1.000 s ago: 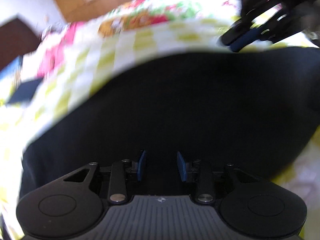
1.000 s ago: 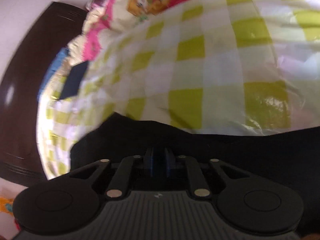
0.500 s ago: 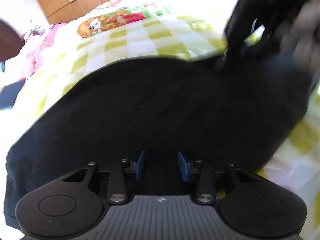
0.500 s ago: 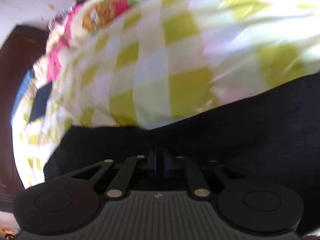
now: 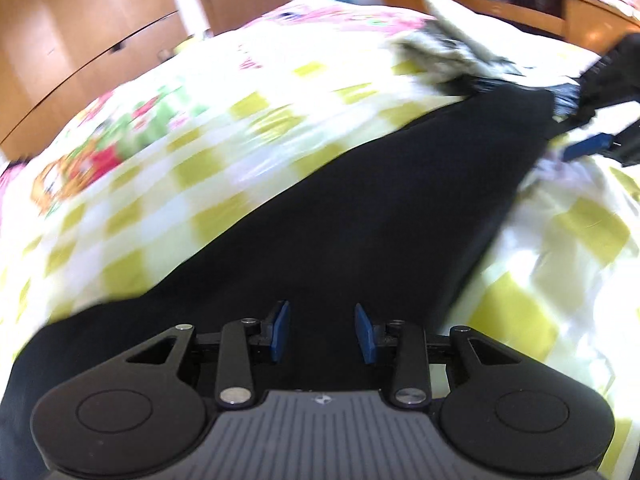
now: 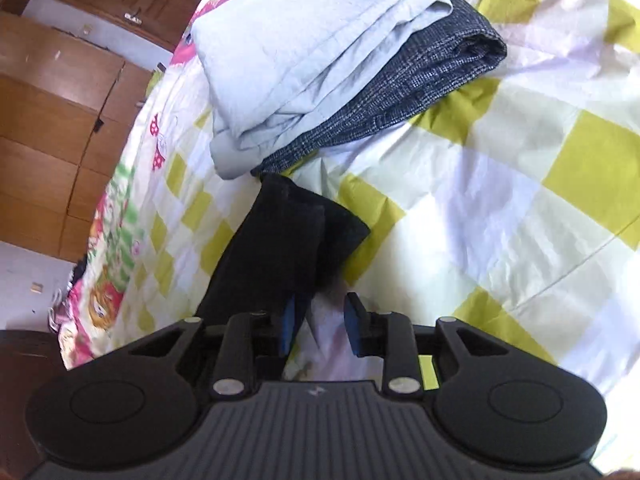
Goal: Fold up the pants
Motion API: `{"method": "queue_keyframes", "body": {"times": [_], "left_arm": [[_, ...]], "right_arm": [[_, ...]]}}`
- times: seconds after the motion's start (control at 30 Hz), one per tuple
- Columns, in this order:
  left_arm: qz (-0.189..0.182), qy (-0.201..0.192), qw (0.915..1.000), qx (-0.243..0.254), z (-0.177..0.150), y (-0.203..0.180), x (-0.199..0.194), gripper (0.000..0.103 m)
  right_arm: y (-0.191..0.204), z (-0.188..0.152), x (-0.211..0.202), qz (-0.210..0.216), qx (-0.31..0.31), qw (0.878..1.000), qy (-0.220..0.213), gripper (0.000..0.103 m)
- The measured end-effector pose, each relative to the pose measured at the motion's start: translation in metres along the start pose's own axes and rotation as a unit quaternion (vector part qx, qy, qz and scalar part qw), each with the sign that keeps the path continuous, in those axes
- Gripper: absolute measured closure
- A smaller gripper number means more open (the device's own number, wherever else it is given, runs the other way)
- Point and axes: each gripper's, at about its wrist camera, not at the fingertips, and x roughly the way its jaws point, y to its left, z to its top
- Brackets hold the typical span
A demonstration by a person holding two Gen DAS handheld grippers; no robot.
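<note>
pants (image 5: 360,208): under left tongs (image 5: 322,334), left of right tongs (image 6: 318,322)
left tongs: released
right tongs: just opening, nothing between

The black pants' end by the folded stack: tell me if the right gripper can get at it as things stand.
Probably yes. The right gripper is open, its jaws having just been opening, and the black pants lie right before its pads on the checked bedspread, nothing between. The folded stack sits farther back.

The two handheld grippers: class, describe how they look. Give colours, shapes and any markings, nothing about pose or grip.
The left gripper and the right gripper look alike: matte black bodies, ribbed grey centre panel with a small logo, two round black discs at the sides, silver pivot pins, black linkage arms and flat blue finger pads. No cables or sleeves show.
</note>
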Motion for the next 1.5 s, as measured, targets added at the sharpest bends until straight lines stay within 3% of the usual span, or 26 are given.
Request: {"method": "queue_keyframes", "body": {"times": [0.07, 0.17, 0.2, 0.23, 0.33, 0.4, 0.5, 0.57, 0.67, 0.7, 0.77, 0.9, 1.0, 1.07, 1.1, 1.13, 1.23, 1.3, 1.43, 1.5], "left_arm": [[-0.010, 0.002, 0.9997, 0.021, 0.011, -0.016, 0.006, 0.054], [-0.015, 0.003, 0.9985, 0.052, 0.017, -0.034, 0.004, 0.054], [-0.016, 0.004, 0.9981, 0.059, 0.022, -0.038, 0.006, 0.054], [-0.017, 0.004, 0.9978, 0.064, 0.023, -0.039, 0.005, 0.054], [-0.020, -0.001, 0.9974, 0.069, 0.023, -0.035, -0.001, 0.054], [-0.020, -0.005, 0.9974, 0.069, 0.023, -0.031, -0.005, 0.054], [-0.017, -0.018, 0.9975, 0.066, 0.027, -0.024, -0.013, 0.054], [-0.017, -0.026, 0.9977, 0.059, 0.028, -0.018, -0.021, 0.053], [-0.021, -0.024, 0.9984, 0.046, 0.027, -0.011, -0.020, 0.052], [-0.021, -0.021, 0.9985, 0.045, 0.025, -0.011, -0.016, 0.052], [-0.025, -0.016, 0.9986, 0.045, 0.020, -0.012, -0.012, 0.052], [-0.033, -0.005, 0.9980, 0.054, 0.012, -0.019, -0.009, 0.052], [-0.038, 0.000, 0.9975, 0.060, 0.010, -0.021, -0.009, 0.052], [-0.038, 0.000, 0.9971, 0.066, 0.012, -0.022, -0.009, 0.052], [-0.037, -0.001, 0.9971, 0.066, 0.013, -0.022, -0.009, 0.052], [-0.037, -0.002, 0.9972, 0.065, 0.014, -0.021, -0.008, 0.052], [-0.031, -0.009, 0.9976, 0.061, 0.017, -0.018, -0.009, 0.052], [-0.025, -0.017, 0.9976, 0.062, 0.020, -0.016, -0.010, 0.052], [-0.010, -0.040, 0.9975, 0.058, 0.031, -0.002, -0.022, 0.052], [-0.001, -0.056, 0.9970, 0.053, 0.037, 0.005, -0.031, 0.052]], "right_arm": [[0.001, 0.002, 0.009, 0.024, 0.009, 1.000, 0.000, 0.070], [0.010, 0.008, 0.017, 0.028, 0.000, 1.000, -0.010, 0.071], [0.015, 0.009, 0.016, 0.025, -0.006, 1.000, -0.015, 0.079], [0.021, 0.010, 0.016, 0.020, -0.009, 1.000, -0.017, 0.094], [0.046, 0.013, 0.010, 0.051, -0.024, 0.998, -0.018, 0.095], [0.069, 0.016, 0.001, 0.094, -0.035, 0.995, -0.018, 0.095], [0.103, 0.012, -0.016, 0.122, -0.087, 0.988, -0.035, 0.095], [0.102, 0.008, -0.014, 0.093, -0.102, 0.990, -0.029, 0.094], [0.069, 0.004, 0.000, -0.029, -0.095, 0.995, -0.005, 0.090], [0.058, 0.003, 0.004, -0.042, -0.083, 0.996, 0.012, 0.090], [0.038, 0.000, 0.002, -0.031, -0.051, 0.998, 0.017, 0.090], [0.035, 0.001, -0.010, -0.009, -0.044, 0.999, -0.019, 0.075], [0.042, 0.009, -0.005, 0.011, -0.041, 0.999, -0.029, 0.075], [0.049, 0.012, -0.001, 0.015, -0.058, 0.997, -0.043, 0.084], [0.050, 0.013, 0.000, 0.012, -0.060, 0.997, -0.046, 0.099], [0.051, 0.014, 0.003, 0.010, -0.054, 0.998, -0.045, 0.098], [0.059, 0.016, -0.001, 0.039, -0.048, 0.997, -0.041, 0.098], [0.075, 0.021, -0.008, 0.079, -0.038, 0.995, -0.041, 0.098], [0.118, 0.028, -0.031, 0.174, -0.059, 0.981, -0.068, 0.098], [0.122, 0.026, -0.040, 0.192, -0.066, 0.976, -0.079, 0.098]]}}
